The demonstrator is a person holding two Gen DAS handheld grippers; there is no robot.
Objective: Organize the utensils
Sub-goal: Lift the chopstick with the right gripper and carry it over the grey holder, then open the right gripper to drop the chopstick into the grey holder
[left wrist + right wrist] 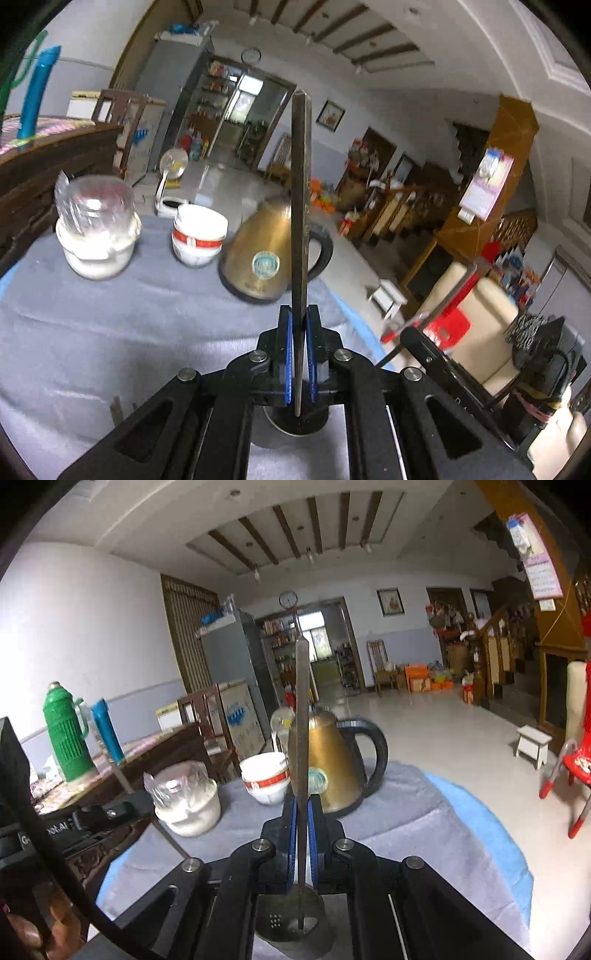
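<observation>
My left gripper [299, 314] is shut on a metal spoon; its flat handle [301, 206] stands straight up between the blue pads, and its bowl [295, 424] hangs below the jaws over the grey cloth. My right gripper [302, 801] is shut on a slotted metal spoon; its handle [303, 716] points up and its perforated bowl [284, 919] shows under the jaws. The right gripper's body shows at the right edge of the left wrist view [480, 373].
On the grey-clothed table [399, 819] stand a brass kettle [332, 760] with a black handle, a white bowl with a red band [264, 775], and a plastic-wrapped glass jar [186, 801]. A wooden cabinet with a green thermos [68, 734] stands to the left. A red chair [576, 760] stands to the right.
</observation>
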